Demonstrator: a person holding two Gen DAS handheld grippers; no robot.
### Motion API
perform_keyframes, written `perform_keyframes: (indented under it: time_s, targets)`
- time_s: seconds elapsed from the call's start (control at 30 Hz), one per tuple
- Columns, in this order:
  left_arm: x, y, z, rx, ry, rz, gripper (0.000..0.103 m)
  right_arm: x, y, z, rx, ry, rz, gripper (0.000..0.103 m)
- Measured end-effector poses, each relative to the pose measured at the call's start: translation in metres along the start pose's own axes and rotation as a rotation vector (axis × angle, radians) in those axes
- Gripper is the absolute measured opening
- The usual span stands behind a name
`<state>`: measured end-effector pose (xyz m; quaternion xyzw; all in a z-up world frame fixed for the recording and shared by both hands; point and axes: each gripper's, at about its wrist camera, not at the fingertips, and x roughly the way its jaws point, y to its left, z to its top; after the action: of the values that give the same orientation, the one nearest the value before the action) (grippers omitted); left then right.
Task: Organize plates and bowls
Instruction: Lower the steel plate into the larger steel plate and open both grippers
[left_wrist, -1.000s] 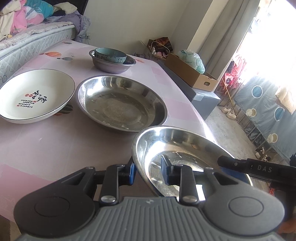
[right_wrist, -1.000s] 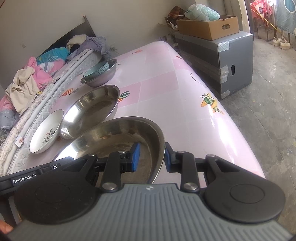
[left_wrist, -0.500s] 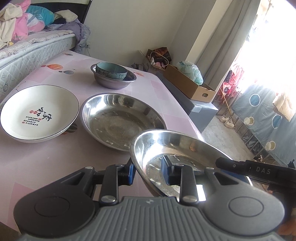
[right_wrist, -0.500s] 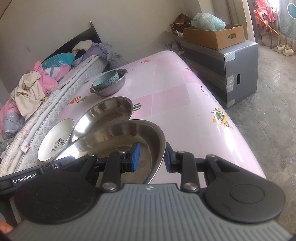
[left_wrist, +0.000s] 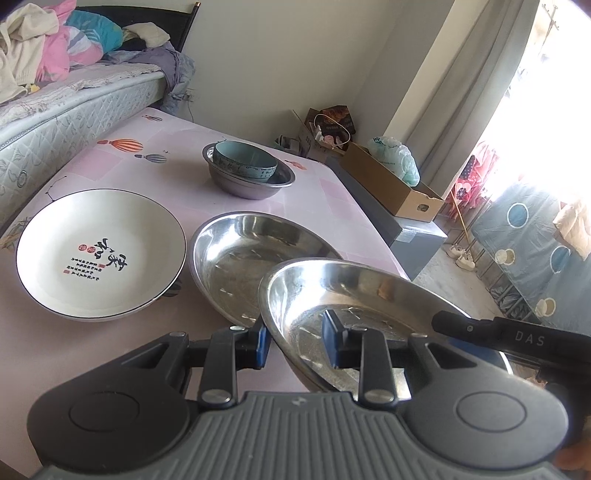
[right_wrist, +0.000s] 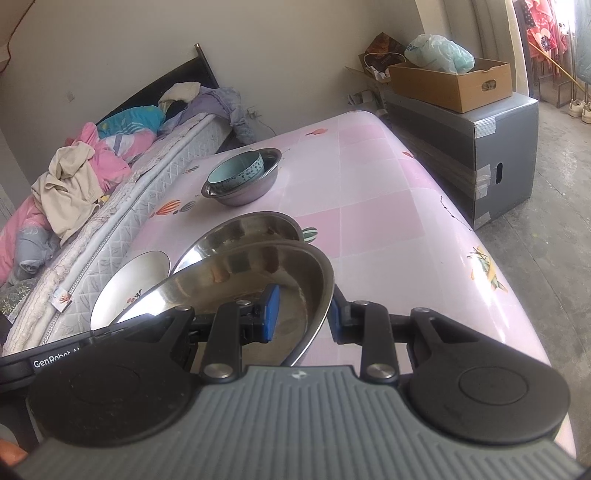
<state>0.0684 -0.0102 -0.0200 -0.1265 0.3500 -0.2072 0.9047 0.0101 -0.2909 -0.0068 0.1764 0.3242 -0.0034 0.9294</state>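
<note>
A steel plate (left_wrist: 354, 295) (right_wrist: 236, 280) hangs above the pink table, gripped from both sides. My left gripper (left_wrist: 295, 341) is shut on its near-left rim, and my right gripper (right_wrist: 303, 314) is shut on its right rim. The held plate overlaps a second steel plate (left_wrist: 240, 254) (right_wrist: 240, 229) lying on the table beyond it. Left of that lies a white plate (left_wrist: 99, 251) (right_wrist: 125, 280) with printed writing. Farther back, a blue bowl (left_wrist: 243, 160) (right_wrist: 236, 170) sits inside a steel bowl (left_wrist: 251, 184) (right_wrist: 243, 192).
The pink table (right_wrist: 388, 221) borders a mattress (left_wrist: 55, 122) piled with clothes on the left. A grey cabinet (right_wrist: 480, 147) carrying a cardboard box (right_wrist: 450, 81) stands off the table's right side, with bare floor beyond it.
Both grippers have lifted the steel plate and carried it toward the second steel plate, which it now overlaps. The grips have not changed.
</note>
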Motion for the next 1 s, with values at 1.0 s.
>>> perform_keyframes:
  time_s: [1.0]
  targets:
    - [0.064,0.032,0.036,-0.025,0.117,0.092,0.032,0.108,0.014,0.036,0.027,0.108,0.028,0.029]
